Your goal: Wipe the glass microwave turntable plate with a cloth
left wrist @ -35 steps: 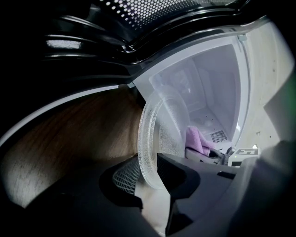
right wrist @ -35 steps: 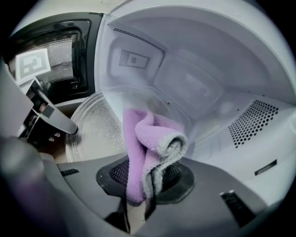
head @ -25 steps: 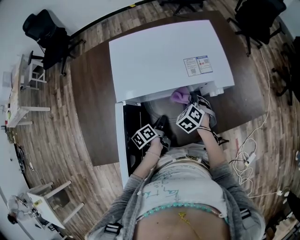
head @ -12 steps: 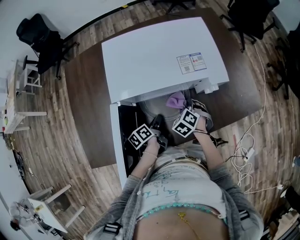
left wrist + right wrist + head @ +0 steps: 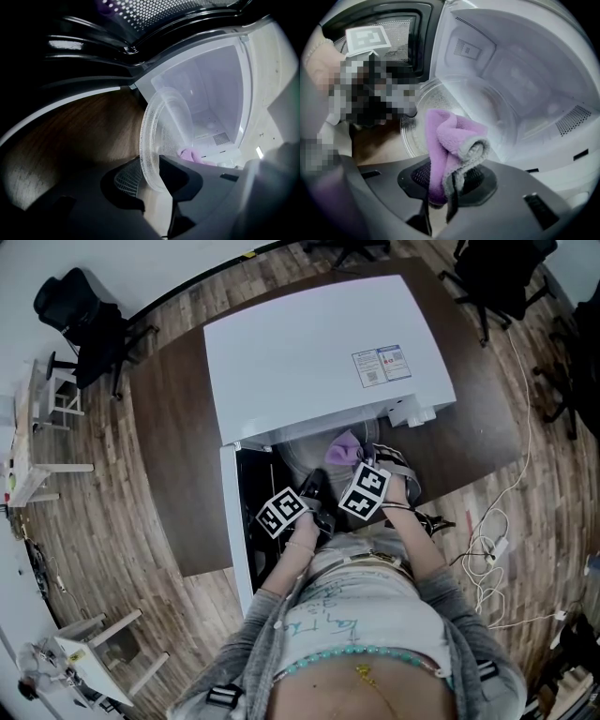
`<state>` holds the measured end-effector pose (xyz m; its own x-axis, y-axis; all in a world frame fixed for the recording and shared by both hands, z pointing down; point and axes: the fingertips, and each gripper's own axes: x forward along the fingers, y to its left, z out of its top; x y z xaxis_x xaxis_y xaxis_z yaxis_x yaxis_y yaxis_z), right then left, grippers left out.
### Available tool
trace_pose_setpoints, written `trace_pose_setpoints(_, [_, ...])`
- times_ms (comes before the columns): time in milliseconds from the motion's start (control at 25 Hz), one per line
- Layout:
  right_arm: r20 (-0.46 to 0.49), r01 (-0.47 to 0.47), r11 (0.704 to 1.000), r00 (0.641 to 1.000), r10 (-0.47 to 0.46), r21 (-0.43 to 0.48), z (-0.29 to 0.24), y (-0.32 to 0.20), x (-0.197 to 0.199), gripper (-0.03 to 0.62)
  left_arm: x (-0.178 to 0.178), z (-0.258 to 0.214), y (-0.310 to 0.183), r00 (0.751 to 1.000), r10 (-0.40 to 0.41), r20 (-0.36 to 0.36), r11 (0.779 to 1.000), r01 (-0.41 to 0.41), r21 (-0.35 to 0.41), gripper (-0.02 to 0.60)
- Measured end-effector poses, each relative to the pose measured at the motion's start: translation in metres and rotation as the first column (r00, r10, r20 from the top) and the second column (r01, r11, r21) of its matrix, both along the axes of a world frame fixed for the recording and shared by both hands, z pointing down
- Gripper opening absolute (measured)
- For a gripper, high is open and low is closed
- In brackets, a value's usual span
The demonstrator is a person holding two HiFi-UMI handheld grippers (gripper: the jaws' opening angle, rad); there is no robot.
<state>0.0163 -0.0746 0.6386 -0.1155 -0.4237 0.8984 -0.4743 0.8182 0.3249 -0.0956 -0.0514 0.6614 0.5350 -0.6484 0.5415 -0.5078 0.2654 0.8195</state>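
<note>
The glass turntable plate (image 5: 165, 126) stands tilted in front of the open microwave cavity (image 5: 220, 89). My left gripper (image 5: 151, 171) is shut on its lower rim. My right gripper (image 5: 443, 185) is shut on a folded purple cloth (image 5: 447, 145) and holds it against the plate's face (image 5: 492, 112). In the head view the left gripper (image 5: 315, 487) and right gripper (image 5: 367, 465) sit side by side at the microwave's mouth, with the cloth (image 5: 344, 448) on the plate (image 5: 305, 457). Through the glass the cloth (image 5: 190, 153) shows faintly.
The white microwave (image 5: 319, 352) stands on a brown table (image 5: 178, 437), its dark door (image 5: 246, 512) swung open at the left beside my left gripper. Cables (image 5: 492, 549) lie on the wooden floor at the right. Black chairs (image 5: 84, 320) stand at the far edges.
My right gripper has slid the purple cloth a little leftward and nearer to me across the plate. The left gripper and the plate have stayed put.
</note>
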Motion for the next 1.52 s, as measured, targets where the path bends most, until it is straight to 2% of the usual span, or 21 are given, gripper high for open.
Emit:
trace_pose_setpoints(360, [0.002,0.131,0.990,0.991,-0.131,-0.046,0.004,0.013,-0.031,0.112,0.001,0.000,0.000,1.000,-0.005,0.007,1.000,0.005,0.007,0.124])
trace_pose_setpoints(800, [0.002,0.240,0.971,0.971,-0.240,-0.022,0.001,0.008,-0.062,0.112,0.003,0.000,0.000,1.000,-0.002,0.015,1.000,0.002,0.019,0.124])
trace_pose_setpoints(1520, [0.009,0.359,0.933,0.933,-0.359,-0.022,-0.006,-0.005,-0.102,0.112,0.003,-0.002,0.000,1.000,0.016,0.012,1.000,-0.016,0.018,0.124])
